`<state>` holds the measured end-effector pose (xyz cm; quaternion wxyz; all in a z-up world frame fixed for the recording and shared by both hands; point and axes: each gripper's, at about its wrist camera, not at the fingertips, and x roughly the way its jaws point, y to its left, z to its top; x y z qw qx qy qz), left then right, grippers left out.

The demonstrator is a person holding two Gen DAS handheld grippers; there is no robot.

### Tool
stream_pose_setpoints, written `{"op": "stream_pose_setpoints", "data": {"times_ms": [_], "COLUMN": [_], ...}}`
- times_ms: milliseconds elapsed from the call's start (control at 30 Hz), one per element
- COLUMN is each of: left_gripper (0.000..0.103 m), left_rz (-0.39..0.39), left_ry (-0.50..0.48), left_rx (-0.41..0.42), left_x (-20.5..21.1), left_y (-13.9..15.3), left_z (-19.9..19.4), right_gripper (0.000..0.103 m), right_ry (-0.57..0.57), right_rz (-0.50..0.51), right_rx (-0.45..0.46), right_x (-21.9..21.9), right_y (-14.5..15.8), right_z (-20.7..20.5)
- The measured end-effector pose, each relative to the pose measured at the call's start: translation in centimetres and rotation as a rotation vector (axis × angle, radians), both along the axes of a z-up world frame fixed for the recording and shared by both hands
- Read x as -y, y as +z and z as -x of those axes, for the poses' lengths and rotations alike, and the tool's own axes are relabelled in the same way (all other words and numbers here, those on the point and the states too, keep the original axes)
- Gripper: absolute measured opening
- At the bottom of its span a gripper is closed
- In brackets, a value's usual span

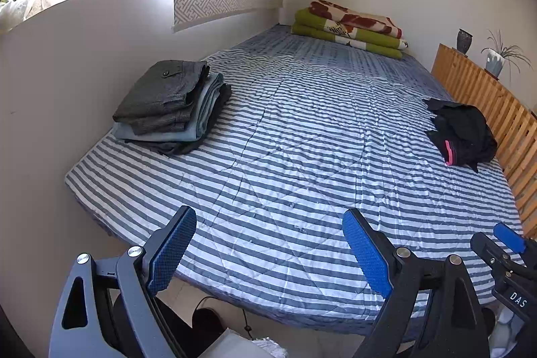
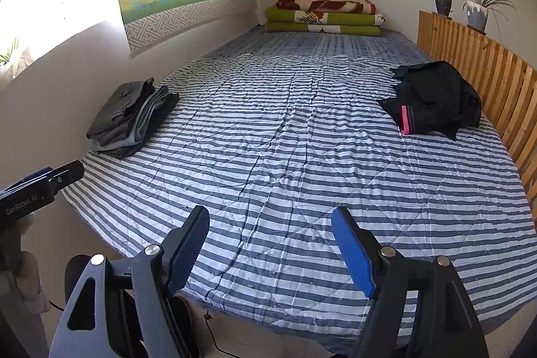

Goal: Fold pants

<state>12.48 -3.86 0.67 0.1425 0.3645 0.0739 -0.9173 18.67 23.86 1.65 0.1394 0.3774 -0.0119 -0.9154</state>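
Observation:
A crumpled pair of black pants (image 1: pixel 465 135) (image 2: pixel 434 99) with a pink band lies in a heap at the right side of the striped bed, close to the wooden slat rail. At the left side, by the wall, sits a stack of folded pants (image 1: pixel 171 106) (image 2: pixel 131 119), grey on top. My left gripper (image 1: pixel 268 228) hangs open over the bed's near edge, nothing between its blue pads. My right gripper (image 2: pixel 270 225) is open too, also at the near edge; it shows in the left wrist view at the far right (image 1: pixel 503 240).
The striped quilt (image 1: pixel 302 140) (image 2: pixel 295 140) covers the bed. Folded green and floral blankets (image 1: pixel 349 27) (image 2: pixel 324 14) lie at the far end. A wooden slat rail (image 1: pixel 493 103) (image 2: pixel 486 72) with a vase and a potted plant runs along the right. A cable lies on the floor below.

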Motion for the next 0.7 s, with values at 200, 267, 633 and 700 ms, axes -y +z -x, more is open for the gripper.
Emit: {"op": "stream_pose_setpoints", "data": {"times_ms": [200, 267, 633, 700], "left_gripper": [0.091, 0.091, 0.091, 0.091], "left_rz": [0.0, 0.001, -0.002, -0.002], "left_ry": [-0.001, -0.001, -0.004, -0.006], "left_rx": [0.002, 0.003, 0.012, 0.016], "left_x": [0.11, 0.18, 0.32, 0.35], "left_y": [0.0, -0.01, -0.3, -0.42], "left_z": [0.07, 0.08, 0.35, 0.53], "right_gripper": [0.072, 0.072, 0.072, 0.072], "right_ry": [0.0, 0.0, 0.001, -0.003], "right_rz": [0.0, 0.0, -0.005, -0.003], "right_rx": [-0.002, -0.001, 0.005, 0.008], "right_x": [0.03, 0.04, 0.05, -0.03], "right_y": [-0.01, -0.05, -0.17, -0.31], "right_z": [-0.02, -0.03, 0.41, 0.5]}}
